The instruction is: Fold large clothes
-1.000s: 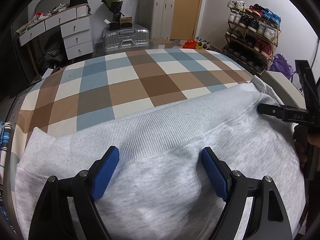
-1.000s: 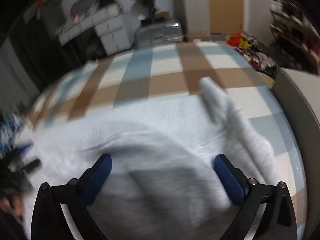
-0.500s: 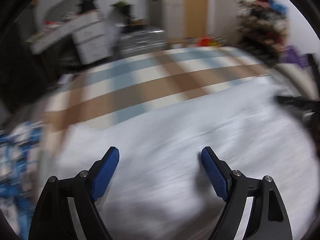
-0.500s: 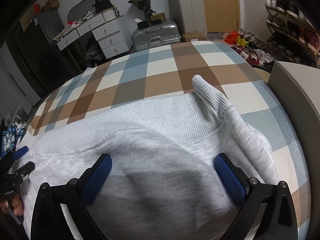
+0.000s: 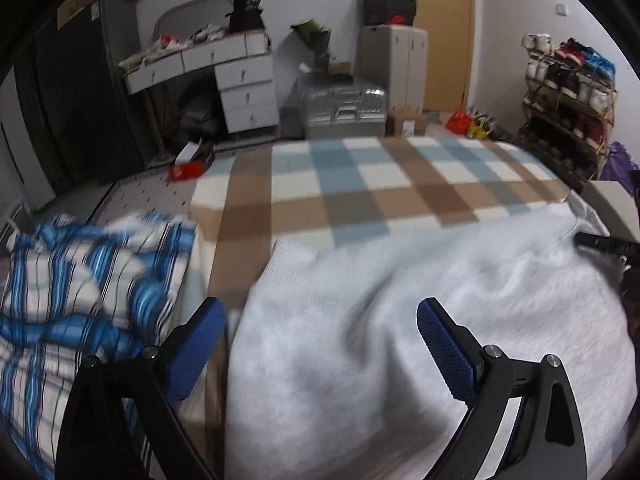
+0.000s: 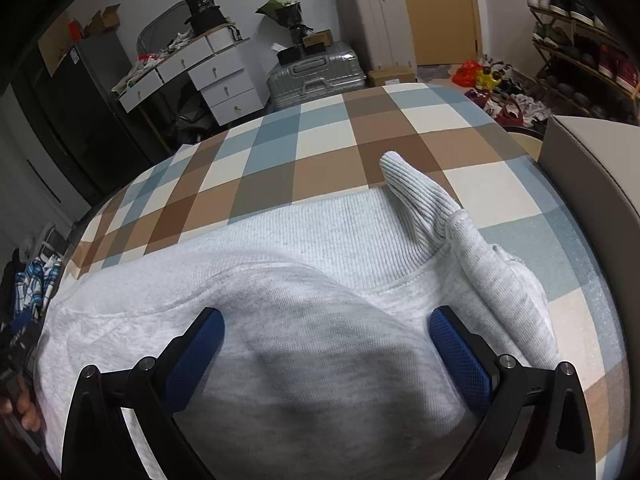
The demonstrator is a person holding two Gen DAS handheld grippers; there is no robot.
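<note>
A light grey sweatshirt (image 5: 440, 272) lies spread on the checked bedspread (image 5: 380, 184). My left gripper (image 5: 320, 312) hovers over the sweatshirt's left side, close to the bed's edge. Its jaws are opening; cloth lies beneath them, and the pads press on nothing. My right gripper (image 6: 326, 316) stands open over the sweatshirt (image 6: 320, 240), a soft hump of fabric rising between its fingers. A ribbed sleeve cuff (image 6: 404, 180) lies folded inward, pointing away over the hem band. The right gripper's black tip (image 5: 604, 242) shows at the left wrist view's right edge.
A blue striped shirt (image 5: 80, 280) lies crumpled beside the bed on the left. A grey padded block (image 6: 592, 168) borders the bed on the right. Beyond the bed stand white drawers (image 5: 244, 92), a silver suitcase (image 5: 344, 112) and a shoe rack (image 5: 568, 92).
The left wrist view has swung left, and the bed's left edge and the striped shirt have come into sight. The left jaws stand slightly wider. The right wrist view has steadied over the sweatshirt.
</note>
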